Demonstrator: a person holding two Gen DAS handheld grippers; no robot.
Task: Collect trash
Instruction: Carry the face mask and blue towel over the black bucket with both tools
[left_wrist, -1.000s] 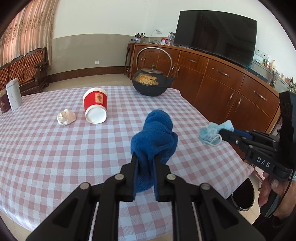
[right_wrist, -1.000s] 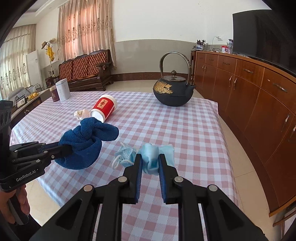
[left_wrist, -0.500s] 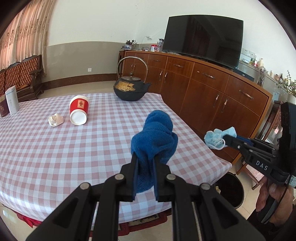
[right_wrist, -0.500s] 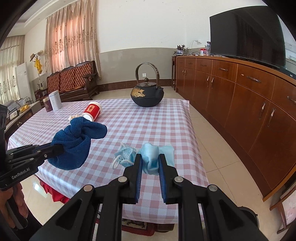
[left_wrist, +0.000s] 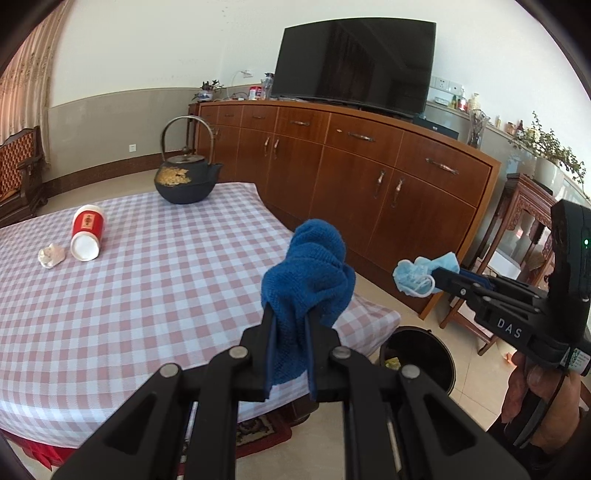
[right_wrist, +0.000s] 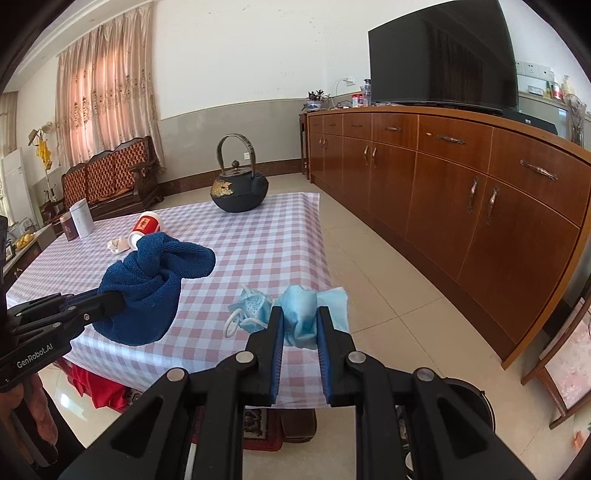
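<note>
My left gripper (left_wrist: 289, 321) is shut on a dark blue cloth (left_wrist: 308, 275) and holds it in the air past the table's near corner; the cloth also shows in the right wrist view (right_wrist: 147, 291). My right gripper (right_wrist: 299, 325) is shut on a light blue face mask (right_wrist: 295, 314), also in the air; the mask shows in the left wrist view (left_wrist: 421, 275) above and right of a black trash bin (left_wrist: 417, 362). A red paper cup (left_wrist: 86, 232) lies on its side on the checked table (left_wrist: 147, 295) beside a crumpled white tissue (left_wrist: 51, 256).
A black iron teapot (left_wrist: 184, 181) stands at the table's far end. A long wooden sideboard (left_wrist: 369, 184) with a TV (left_wrist: 354, 62) runs along the right wall. A wooden sofa (right_wrist: 110, 177) is at the far left. Two tins (right_wrist: 77, 221) stand on the table's far left.
Both grippers have pulled back and up from the table, carrying the cloth and the mask. The trash bin on the floor has come into view below them.
</note>
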